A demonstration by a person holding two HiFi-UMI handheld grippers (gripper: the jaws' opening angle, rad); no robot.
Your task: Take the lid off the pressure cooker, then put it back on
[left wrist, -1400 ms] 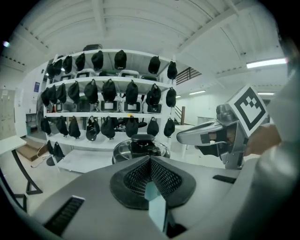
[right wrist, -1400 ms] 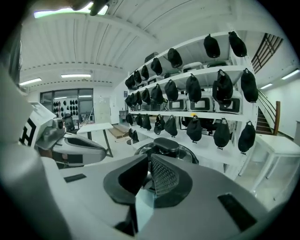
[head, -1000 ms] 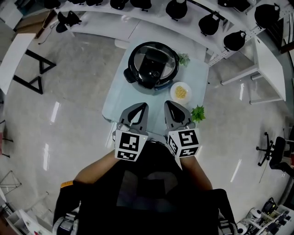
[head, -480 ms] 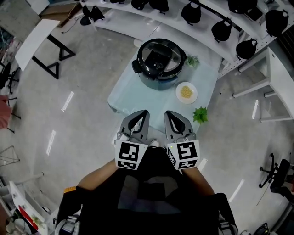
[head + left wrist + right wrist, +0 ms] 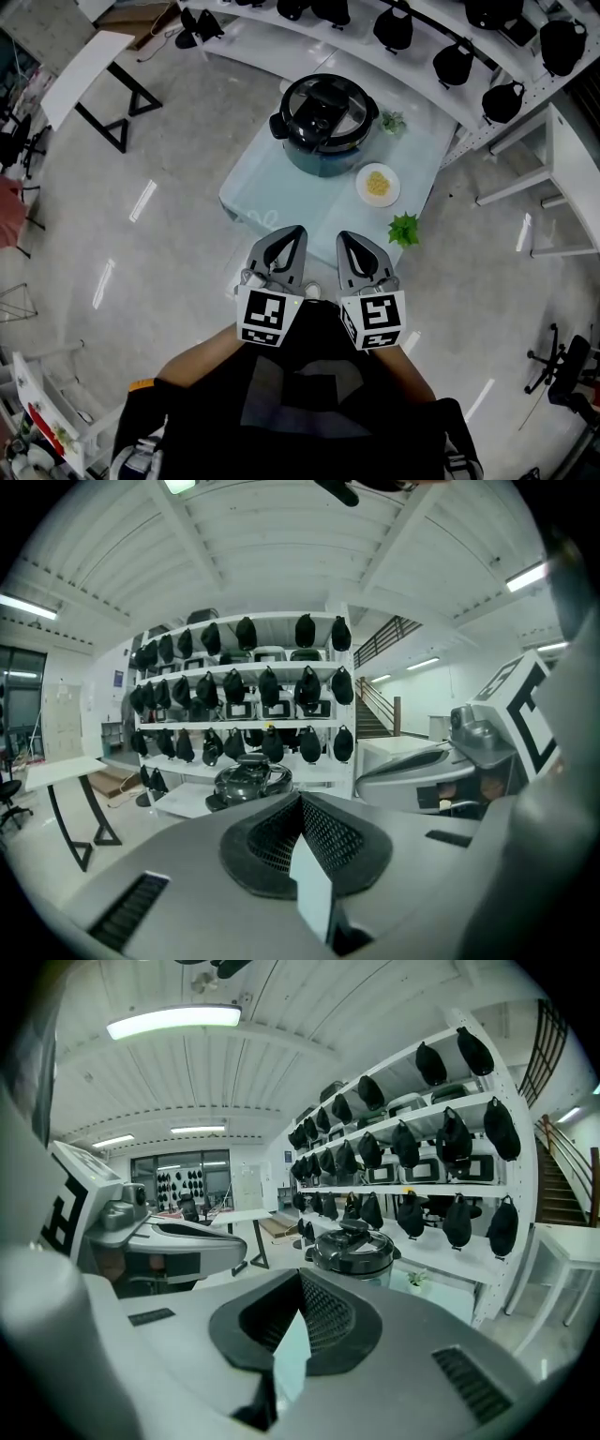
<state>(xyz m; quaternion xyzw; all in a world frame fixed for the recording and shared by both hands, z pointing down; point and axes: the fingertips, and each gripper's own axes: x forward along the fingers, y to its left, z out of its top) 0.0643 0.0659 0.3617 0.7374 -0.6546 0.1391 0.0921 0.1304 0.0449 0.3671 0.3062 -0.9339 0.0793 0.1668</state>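
The black pressure cooker (image 5: 323,122) stands at the far end of a small pale blue table (image 5: 272,192), with its lid (image 5: 325,110) on. It also shows ahead in the left gripper view as the cooker (image 5: 246,782) and in the right gripper view as the cooker (image 5: 354,1249). My left gripper (image 5: 298,231) and right gripper (image 5: 341,234) hover side by side just short of the table's near edge, well away from the cooker. In its own view the left gripper (image 5: 300,797) is shut on nothing. The right gripper (image 5: 301,1277) is likewise shut and empty.
A white plate (image 5: 378,185) with yellow food sits right of the cooker. A leafy green sprig (image 5: 404,229) lies at the table's near right corner and a small plant (image 5: 392,122) beside the cooker. White shelves (image 5: 441,70) with black items curve behind. A black-legged table (image 5: 94,75) stands far left.
The table and cooker now look smaller and farther from both grippers, which have drawn back from over the table's near edge. Both stay side by side and shut.
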